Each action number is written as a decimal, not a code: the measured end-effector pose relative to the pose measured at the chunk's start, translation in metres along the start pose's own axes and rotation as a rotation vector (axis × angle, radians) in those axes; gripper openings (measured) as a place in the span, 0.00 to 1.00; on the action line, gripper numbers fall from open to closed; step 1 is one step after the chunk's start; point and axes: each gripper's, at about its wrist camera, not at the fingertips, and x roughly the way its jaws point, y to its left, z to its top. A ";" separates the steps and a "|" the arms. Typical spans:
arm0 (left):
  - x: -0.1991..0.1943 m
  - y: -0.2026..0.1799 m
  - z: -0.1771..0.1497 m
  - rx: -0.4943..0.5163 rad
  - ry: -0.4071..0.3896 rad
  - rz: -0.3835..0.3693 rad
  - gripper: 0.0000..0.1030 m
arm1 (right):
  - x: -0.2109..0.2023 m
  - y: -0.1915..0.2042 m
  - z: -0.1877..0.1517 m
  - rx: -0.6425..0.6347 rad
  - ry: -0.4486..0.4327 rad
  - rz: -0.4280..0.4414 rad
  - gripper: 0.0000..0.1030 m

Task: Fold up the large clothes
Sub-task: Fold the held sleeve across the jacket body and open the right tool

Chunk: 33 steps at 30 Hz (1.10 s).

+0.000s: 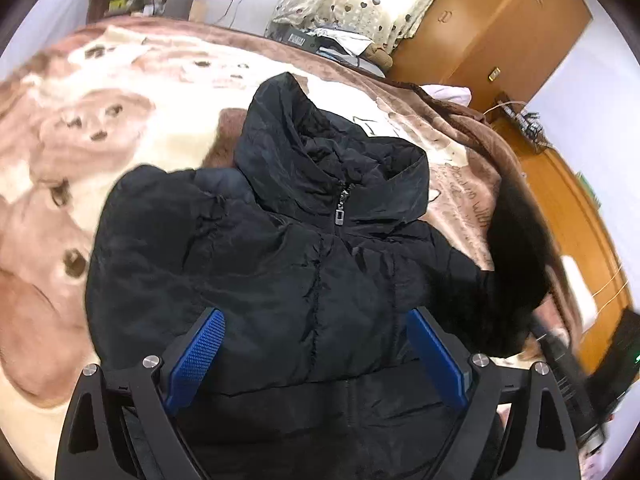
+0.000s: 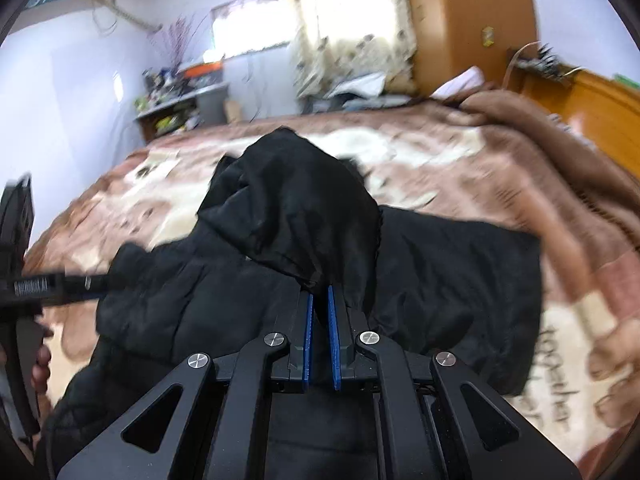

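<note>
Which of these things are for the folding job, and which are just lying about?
For the job:
jacket
left hand-held gripper, open
right hand-held gripper, shut on jacket

Lying about:
blanket
curtain
shelf
wardrobe

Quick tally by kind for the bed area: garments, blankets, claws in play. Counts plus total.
Garments: 1, the black hooded jacket
Blankets: 1, the brown bear-print blanket under it
Claws: 2, the left claw open over the jacket, the right claw shut on jacket fabric
Total: 4
</note>
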 end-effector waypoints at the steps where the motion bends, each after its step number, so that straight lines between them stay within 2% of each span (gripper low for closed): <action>1: 0.003 0.001 0.000 -0.008 0.009 -0.016 0.90 | 0.005 0.004 -0.005 -0.011 0.015 0.011 0.07; 4: 0.012 -0.001 0.000 -0.027 0.048 -0.083 0.90 | 0.018 0.013 -0.020 -0.032 0.064 0.046 0.07; 8: 0.031 -0.014 0.000 0.005 0.094 -0.089 0.90 | 0.033 0.012 -0.032 -0.013 0.126 0.085 0.07; 11: 0.045 -0.023 0.000 -0.011 0.116 -0.116 0.90 | 0.041 0.011 -0.038 -0.006 0.164 0.099 0.10; 13: 0.054 -0.029 0.001 -0.009 0.133 -0.137 0.90 | 0.043 0.010 -0.042 0.007 0.197 0.126 0.18; 17: 0.076 -0.046 0.001 0.044 0.188 -0.097 0.90 | 0.030 0.004 -0.045 -0.011 0.181 0.134 0.23; 19: 0.085 -0.051 0.001 0.059 0.212 -0.089 0.90 | 0.019 -0.004 -0.045 -0.005 0.166 0.146 0.36; 22: 0.098 -0.063 0.003 0.087 0.243 -0.080 0.90 | -0.002 -0.026 -0.045 0.030 0.144 0.174 0.38; 25: 0.110 -0.072 0.002 0.095 0.267 -0.070 0.90 | -0.024 -0.049 -0.047 0.033 0.125 0.147 0.39; 28: 0.124 -0.079 0.000 0.079 0.303 -0.080 0.90 | -0.047 -0.080 -0.049 0.024 0.092 0.062 0.41; 30: 0.131 -0.087 -0.002 0.119 0.310 -0.046 0.90 | -0.055 -0.099 -0.051 0.025 0.083 0.001 0.42; 32: 0.131 -0.092 -0.004 0.135 0.297 -0.019 0.85 | -0.059 -0.115 -0.051 0.036 0.087 -0.052 0.42; 33: 0.130 -0.094 -0.006 0.137 0.286 -0.013 0.77 | -0.061 -0.121 -0.052 0.038 0.087 -0.071 0.42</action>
